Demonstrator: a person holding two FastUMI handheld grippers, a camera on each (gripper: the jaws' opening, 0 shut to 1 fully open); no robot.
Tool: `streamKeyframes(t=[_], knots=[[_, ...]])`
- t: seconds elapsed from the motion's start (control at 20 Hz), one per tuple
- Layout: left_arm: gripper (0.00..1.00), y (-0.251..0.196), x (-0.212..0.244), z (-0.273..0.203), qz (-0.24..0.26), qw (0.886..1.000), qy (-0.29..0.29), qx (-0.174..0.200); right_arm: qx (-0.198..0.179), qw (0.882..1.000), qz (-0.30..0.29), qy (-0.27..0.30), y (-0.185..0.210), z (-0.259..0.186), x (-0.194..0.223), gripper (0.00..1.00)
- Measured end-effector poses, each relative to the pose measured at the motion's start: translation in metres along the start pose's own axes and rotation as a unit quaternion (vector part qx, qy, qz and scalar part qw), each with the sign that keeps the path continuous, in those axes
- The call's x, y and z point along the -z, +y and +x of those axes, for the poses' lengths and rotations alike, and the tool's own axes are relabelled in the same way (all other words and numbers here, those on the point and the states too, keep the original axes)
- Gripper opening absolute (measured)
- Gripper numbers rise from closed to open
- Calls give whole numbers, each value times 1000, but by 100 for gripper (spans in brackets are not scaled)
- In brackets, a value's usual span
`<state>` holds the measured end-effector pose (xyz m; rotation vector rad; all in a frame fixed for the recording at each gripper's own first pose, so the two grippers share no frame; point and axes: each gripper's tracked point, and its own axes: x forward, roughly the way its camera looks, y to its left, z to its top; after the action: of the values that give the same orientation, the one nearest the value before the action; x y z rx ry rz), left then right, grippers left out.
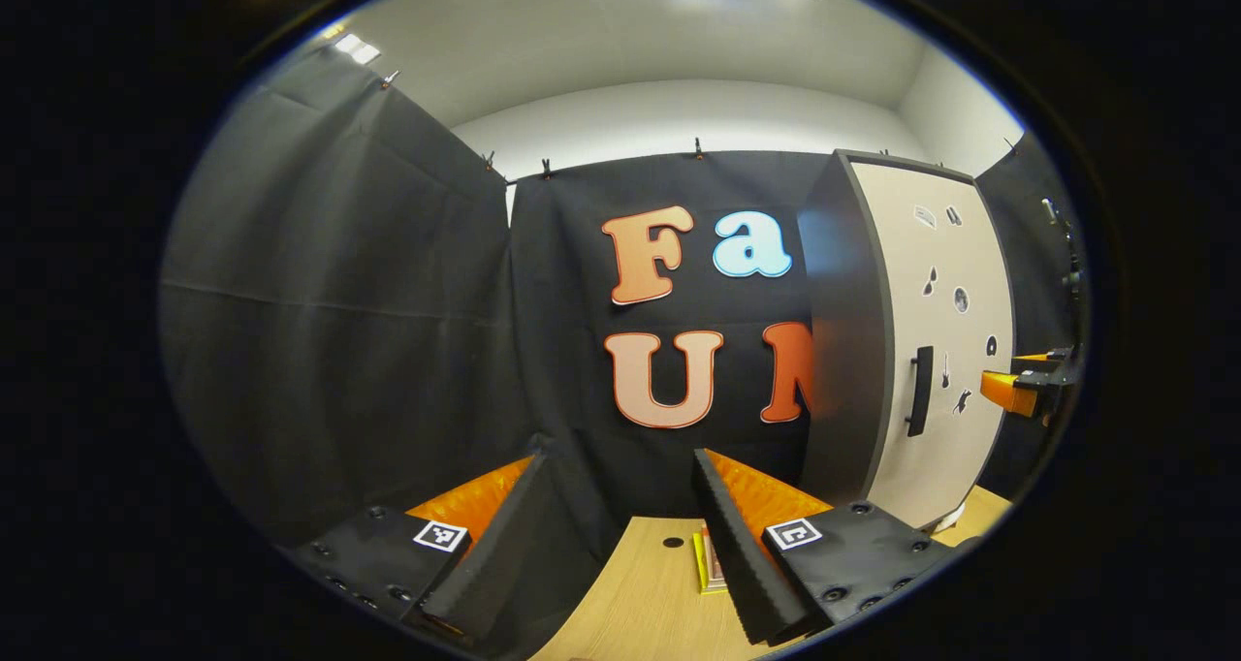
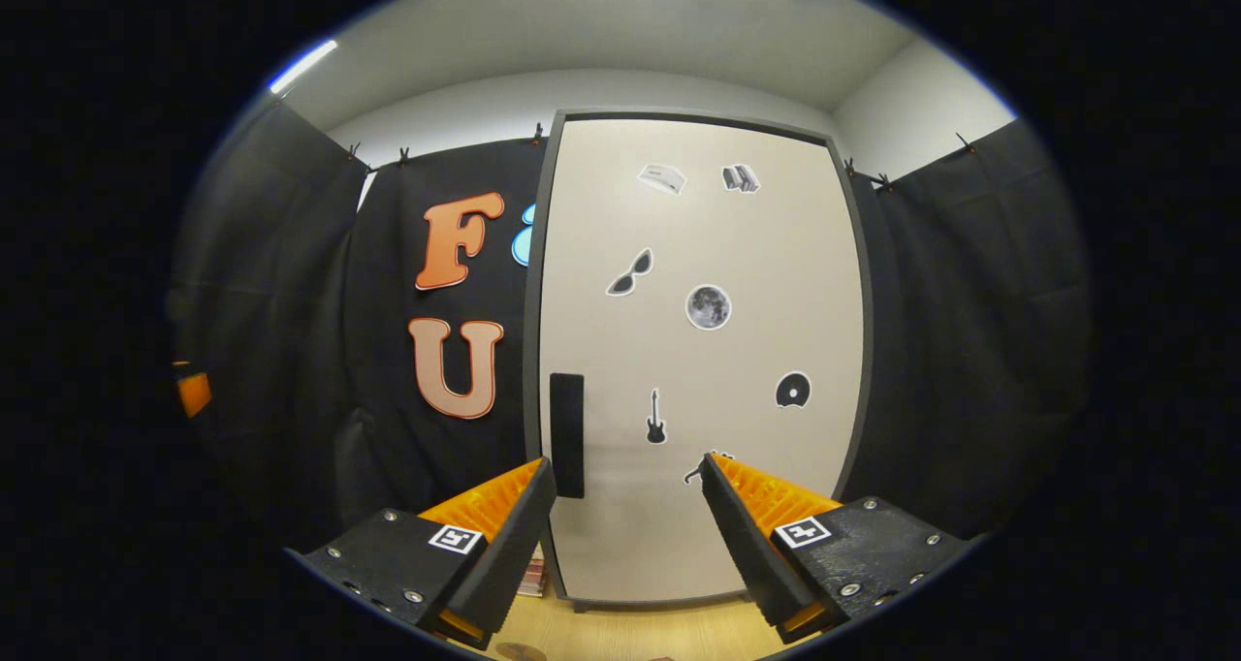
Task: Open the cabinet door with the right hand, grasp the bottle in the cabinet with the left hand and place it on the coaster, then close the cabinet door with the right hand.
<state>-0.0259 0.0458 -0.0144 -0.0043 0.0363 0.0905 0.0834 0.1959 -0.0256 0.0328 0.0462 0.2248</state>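
Step one, door opening, had not begun: the tall beige cabinet door with a dark frame (image 2: 698,351) was shut, standing toward the table's far right corner, so the bottle inside was hidden and no coaster could be made out. The right gripper (image 2: 628,482) faced the door with fingers spread wide and empty, the black vertical bar handle (image 2: 567,435) just inside its left finger; the left gripper (image 1: 616,487), also spread and empty, hung over the light wooden table (image 1: 650,593). Next move likely called for closing on that handle and pulling.
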Motion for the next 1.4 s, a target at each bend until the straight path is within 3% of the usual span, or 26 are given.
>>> streamKeyframes(t=[0.4,0.6,1.05,1.25,1.4], knots=[[96,34,13,-4,4,999,15,-31,-12,1000,-11,27,40,63,26,93],[96,50,13,-7,9,999,13,-44,3,1000,-10,29,41,90,32,87],[96,63,15,-6,16,998,16,-52,16,999,-11,49,41,123,52,56],[96,64,21,-4,12,998,24,-50,13,999,5,49,41,125,58,37],[96,62,26,-2,6,999,25,-47,6,999,8,50,40,121,58,30]])
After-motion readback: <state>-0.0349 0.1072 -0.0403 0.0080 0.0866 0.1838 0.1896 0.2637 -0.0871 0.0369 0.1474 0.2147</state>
